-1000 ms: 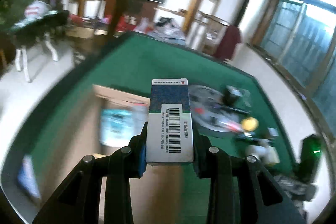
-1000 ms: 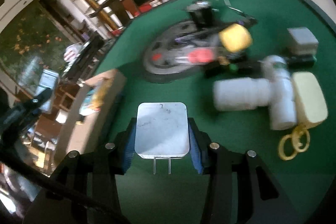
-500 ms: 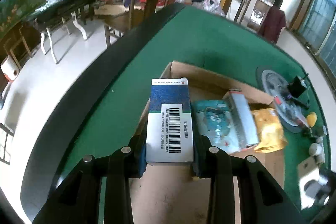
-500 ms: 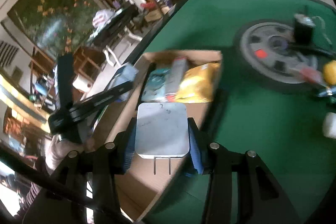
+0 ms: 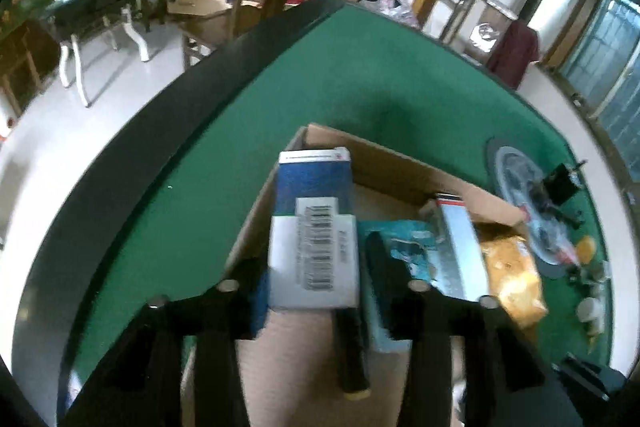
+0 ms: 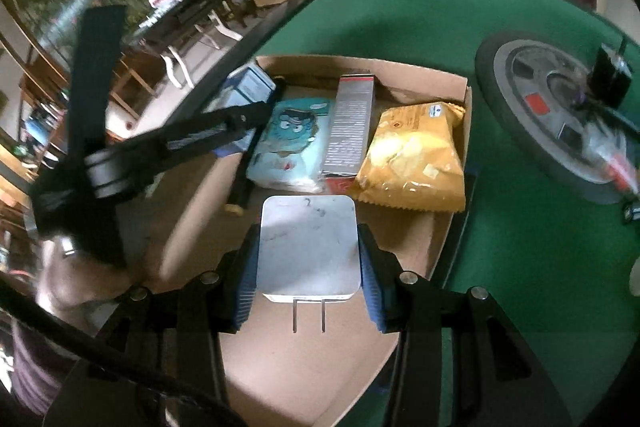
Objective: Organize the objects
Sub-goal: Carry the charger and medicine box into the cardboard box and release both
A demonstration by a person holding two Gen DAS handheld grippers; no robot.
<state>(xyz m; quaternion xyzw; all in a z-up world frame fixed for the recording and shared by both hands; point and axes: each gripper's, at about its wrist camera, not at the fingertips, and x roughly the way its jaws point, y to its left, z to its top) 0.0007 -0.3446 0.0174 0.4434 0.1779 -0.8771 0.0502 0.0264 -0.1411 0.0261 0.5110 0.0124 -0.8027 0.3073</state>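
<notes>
A cardboard box (image 5: 400, 163) (image 6: 424, 75) lies open on the green table. My left gripper (image 5: 314, 267) has opened; the blue and white medicine box (image 5: 314, 227) sits loose between its jaws, over the box's left end. It also shows in the right wrist view (image 6: 250, 87) with the left gripper (image 6: 240, 115) around it. My right gripper (image 6: 308, 251) is shut on a white plug adapter (image 6: 308, 247), held over the box's near part.
In the box lie a light blue cartoon pack (image 6: 292, 143), a grey and red carton (image 6: 350, 127), a yellow snack bag (image 6: 416, 159) and a black-handled tool (image 5: 352, 347). A grey round disc (image 6: 560, 119) with small items lies to the right. The table's dark edge (image 5: 132, 187) runs at left.
Both grippers have moved left from the clutter to over the cardboard box. The left jaws have spread apart from the medicine box. The right gripper still holds the adapter.
</notes>
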